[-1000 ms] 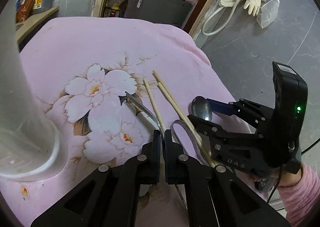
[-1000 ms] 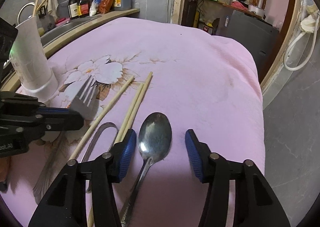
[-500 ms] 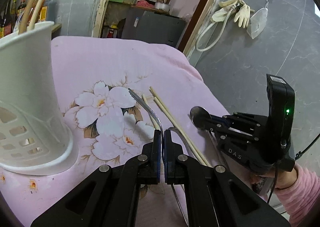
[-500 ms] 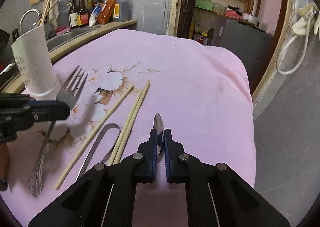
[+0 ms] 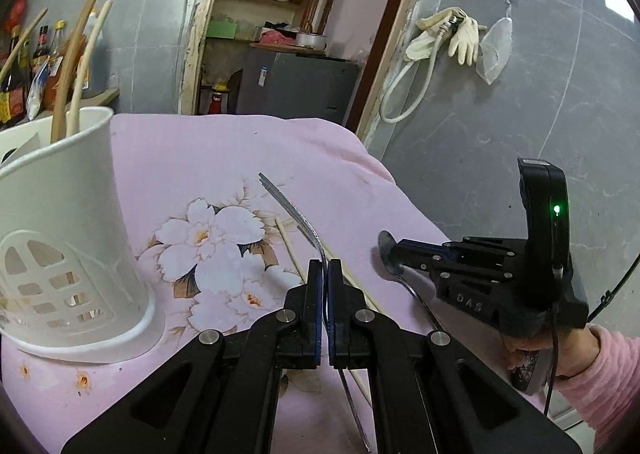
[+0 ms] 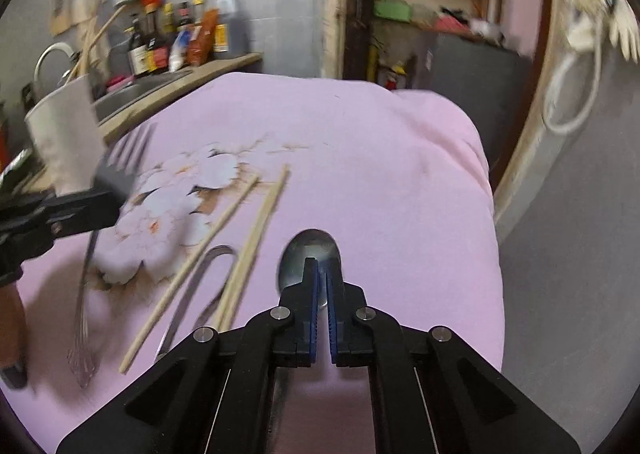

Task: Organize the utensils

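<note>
My left gripper (image 5: 324,268) is shut on a metal fork (image 5: 294,211) and holds it above the pink cloth, tines pointing away. The fork also shows in the right wrist view (image 6: 132,149). My right gripper (image 6: 322,274) is shut on a metal spoon (image 6: 306,254), lifted off the cloth; it also shows in the left wrist view (image 5: 386,250). A white utensil holder (image 5: 60,230) with wooden sticks in it stands at the left. Several wooden chopsticks (image 6: 224,230) and metal tongs (image 6: 200,294) lie on the cloth between the grippers.
The table is covered by a pink floral cloth (image 5: 208,246) that drops off at the right edge. A counter with sauce bottles (image 6: 176,37) and a sink runs behind the holder. A grey cabinet (image 5: 296,85) stands beyond the table.
My right gripper closed on the spoon and lifted it. My left gripper raised the fork and moved back, so the holder now stands lower and farther left in its view.
</note>
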